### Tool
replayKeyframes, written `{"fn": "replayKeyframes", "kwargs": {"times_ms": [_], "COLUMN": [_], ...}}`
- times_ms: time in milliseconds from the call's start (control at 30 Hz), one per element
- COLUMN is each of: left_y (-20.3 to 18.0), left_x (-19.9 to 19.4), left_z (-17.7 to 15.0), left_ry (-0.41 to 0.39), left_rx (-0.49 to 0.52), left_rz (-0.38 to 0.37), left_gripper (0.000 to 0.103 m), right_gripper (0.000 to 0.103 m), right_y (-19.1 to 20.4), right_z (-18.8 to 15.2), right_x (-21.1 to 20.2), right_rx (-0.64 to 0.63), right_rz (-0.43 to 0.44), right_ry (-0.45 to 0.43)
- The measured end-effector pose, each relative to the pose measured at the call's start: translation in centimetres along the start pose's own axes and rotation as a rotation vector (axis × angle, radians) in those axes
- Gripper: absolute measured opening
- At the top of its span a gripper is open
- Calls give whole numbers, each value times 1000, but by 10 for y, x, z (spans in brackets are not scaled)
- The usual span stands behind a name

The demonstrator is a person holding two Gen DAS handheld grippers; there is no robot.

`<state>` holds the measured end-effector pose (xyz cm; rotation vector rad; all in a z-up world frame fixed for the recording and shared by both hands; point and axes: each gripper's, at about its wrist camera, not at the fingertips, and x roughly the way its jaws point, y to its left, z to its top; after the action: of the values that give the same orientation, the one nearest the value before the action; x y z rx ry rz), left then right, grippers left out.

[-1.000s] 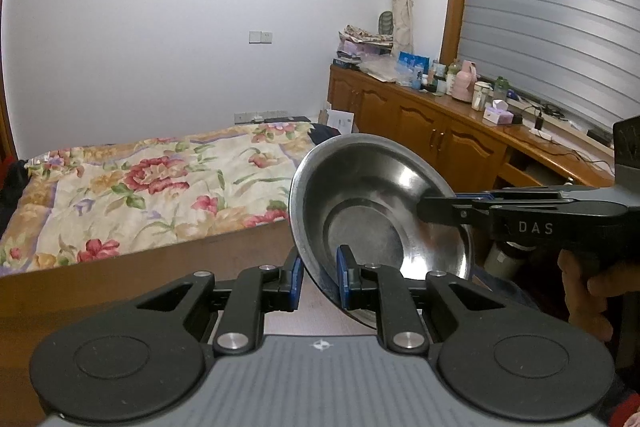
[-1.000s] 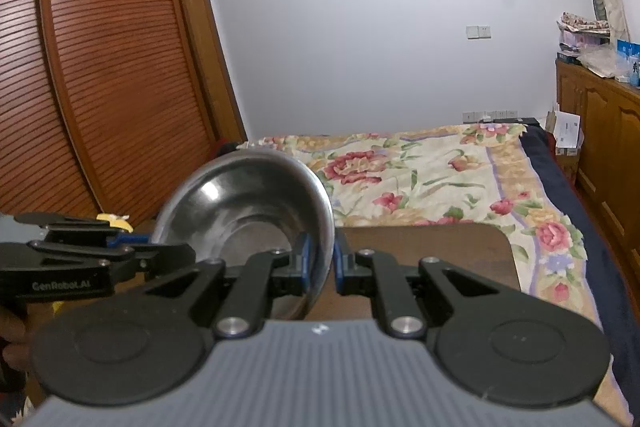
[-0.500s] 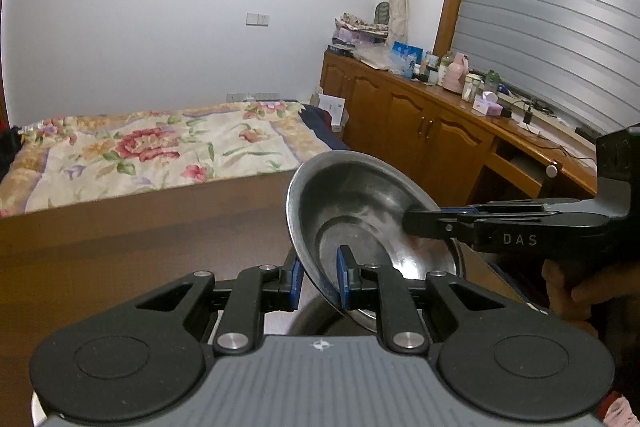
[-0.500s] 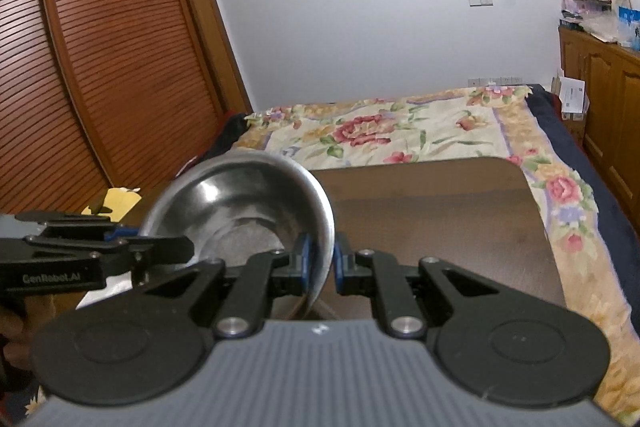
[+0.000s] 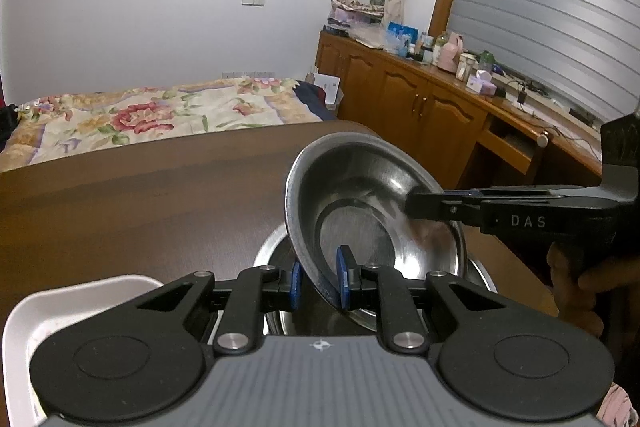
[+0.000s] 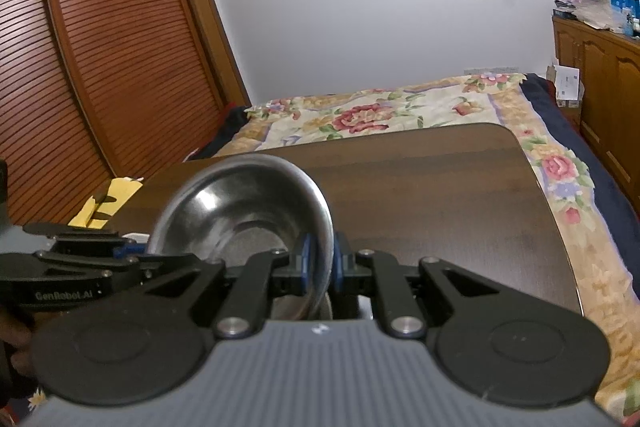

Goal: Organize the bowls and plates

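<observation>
Shiny round steel bowl [image 5: 372, 223], tilted, pinched at both rims by left gripper [image 5: 319, 285] and right gripper [image 6: 320, 263], above another steel bowl [image 5: 276, 247].

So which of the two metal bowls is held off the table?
The upper bowl, tilted, both tools pinching its rim; the other bowl sits beneath it.

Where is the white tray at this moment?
In the left wrist view, the white tray lies at bottom left on the wooden table, left of the steel bowls.
</observation>
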<state>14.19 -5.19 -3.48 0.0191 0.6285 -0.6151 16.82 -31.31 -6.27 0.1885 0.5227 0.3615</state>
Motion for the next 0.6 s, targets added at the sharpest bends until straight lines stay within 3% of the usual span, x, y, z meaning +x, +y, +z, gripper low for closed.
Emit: {"fn": "replayKeyframes", "kwargs": {"times_ms": [433, 600], "left_y": [-8, -12], "left_x": [-7, -11], "left_z": [-24, -26], "left_ry": [38, 32], "left_rx": [-26, -22], "left_rz": [33, 54], "left_gripper": [20, 20], "right_gripper": [14, 14], "right_y": [0, 4], "right_z": [-17, -22], "right_x": [-9, -6], "right_rx": [38, 20], "right_rz": [40, 15], "right_ry": [-36, -40]}}
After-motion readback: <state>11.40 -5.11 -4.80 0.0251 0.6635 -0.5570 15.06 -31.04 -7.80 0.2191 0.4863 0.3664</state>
